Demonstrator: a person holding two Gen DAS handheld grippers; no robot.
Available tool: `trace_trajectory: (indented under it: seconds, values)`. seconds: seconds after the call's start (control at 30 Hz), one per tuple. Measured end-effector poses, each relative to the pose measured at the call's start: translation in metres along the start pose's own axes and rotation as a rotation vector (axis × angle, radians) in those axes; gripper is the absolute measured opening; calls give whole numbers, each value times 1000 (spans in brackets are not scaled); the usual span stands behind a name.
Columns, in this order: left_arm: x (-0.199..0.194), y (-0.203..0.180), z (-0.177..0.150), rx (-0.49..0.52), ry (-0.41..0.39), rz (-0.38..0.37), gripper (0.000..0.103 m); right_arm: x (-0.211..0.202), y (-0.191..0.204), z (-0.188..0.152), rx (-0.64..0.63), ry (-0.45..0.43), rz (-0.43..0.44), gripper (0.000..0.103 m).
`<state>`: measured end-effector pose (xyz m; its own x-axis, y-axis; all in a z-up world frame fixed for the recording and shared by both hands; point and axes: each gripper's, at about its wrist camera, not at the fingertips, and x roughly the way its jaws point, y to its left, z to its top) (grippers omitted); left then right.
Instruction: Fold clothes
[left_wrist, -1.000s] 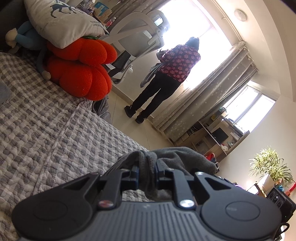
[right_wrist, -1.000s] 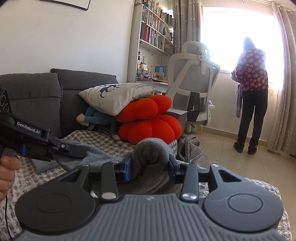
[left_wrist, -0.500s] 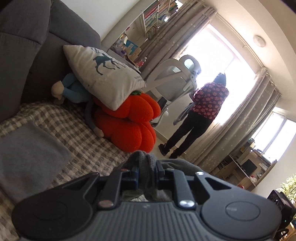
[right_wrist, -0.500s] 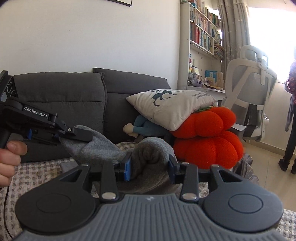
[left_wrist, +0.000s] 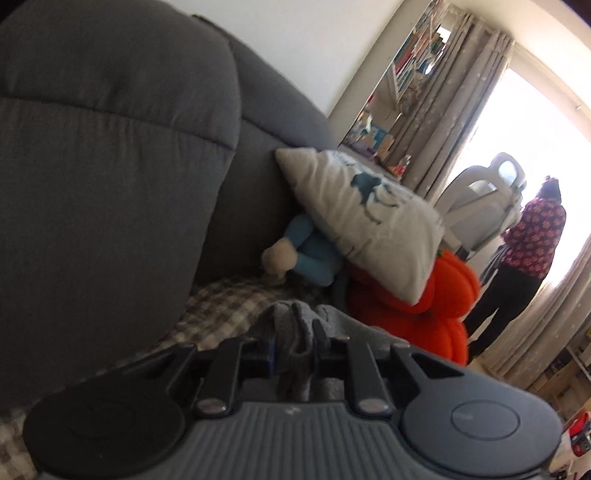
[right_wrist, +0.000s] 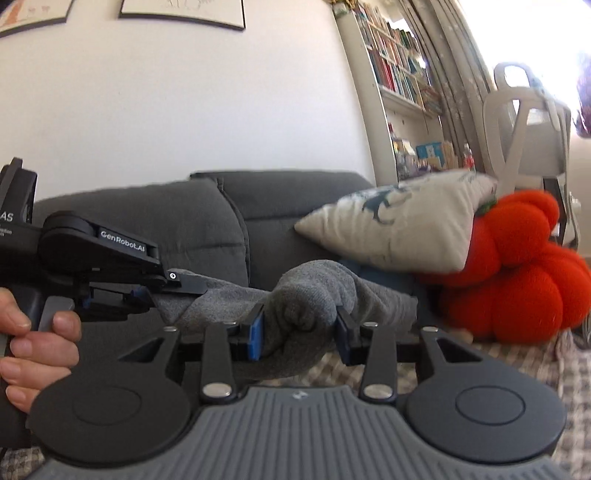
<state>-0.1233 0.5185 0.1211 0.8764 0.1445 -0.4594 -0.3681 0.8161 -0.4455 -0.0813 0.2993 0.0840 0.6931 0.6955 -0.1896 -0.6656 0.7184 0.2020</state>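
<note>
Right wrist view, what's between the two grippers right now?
In the right wrist view, only the grey garment spans from the left gripper to the right gripper; both are clamped on it, with the sofa backrest behind.

The garment (right_wrist: 306, 295) is plain mid-grey knit. The sofa (left_wrist: 110, 166) is dark charcoal grey, its cover (left_wrist: 229, 306) checked in grey and cream. The pillow (right_wrist: 402, 221) is off-white with a teal-blue animal print. The pumpkin cushions (right_wrist: 517, 273) are bright orange-red. The plush toy (left_wrist: 314, 254) is blue with a beige end. The right gripper (right_wrist: 299, 332) is black with blue pads (right_wrist: 256, 334). The standing person's top (left_wrist: 535, 240) is dark red with a pale flower pattern.
</note>
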Motion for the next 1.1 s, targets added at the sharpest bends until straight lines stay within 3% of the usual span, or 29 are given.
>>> trace_trajectory:
  seconds: [0.1, 0.13, 0.17, 0.27, 0.4, 0.57, 0.67, 0.77, 0.93, 1.1]
  values:
    - [48, 53, -42, -56, 163, 203, 17, 27, 17, -73, 110, 244, -10, 42]
    - [60, 69, -56, -82, 204, 265, 18, 21, 24, -89, 121, 241, -22, 42]
    - [60, 79, -63, -114, 183, 242, 18, 16, 31, -102, 119, 237, -25, 42]
    - [52, 83, -66, -142, 136, 201, 18, 6, 52, -100, 22, 241, 83, 41]
    - [45, 74, -55, -119, 128, 209, 20, -1, 50, -92, 74, 312, 127, 41]
    - [43, 78, -56, -118, 120, 190, 21, -28, -1, -66, 265, 237, 167, 49]
    - [45, 81, -59, -130, 121, 186, 21, -19, -32, -56, 413, 276, 170, 50]
    - [46, 83, -60, -138, 124, 185, 21, 1, -45, -53, 475, 352, 235, 50]
    - [46, 76, -57, -105, 125, 201, 21, 17, -48, -55, 527, 379, 255, 51]
    - [43, 70, -50, -108, 119, 209, 21, 31, -50, -56, 578, 400, 276, 40]
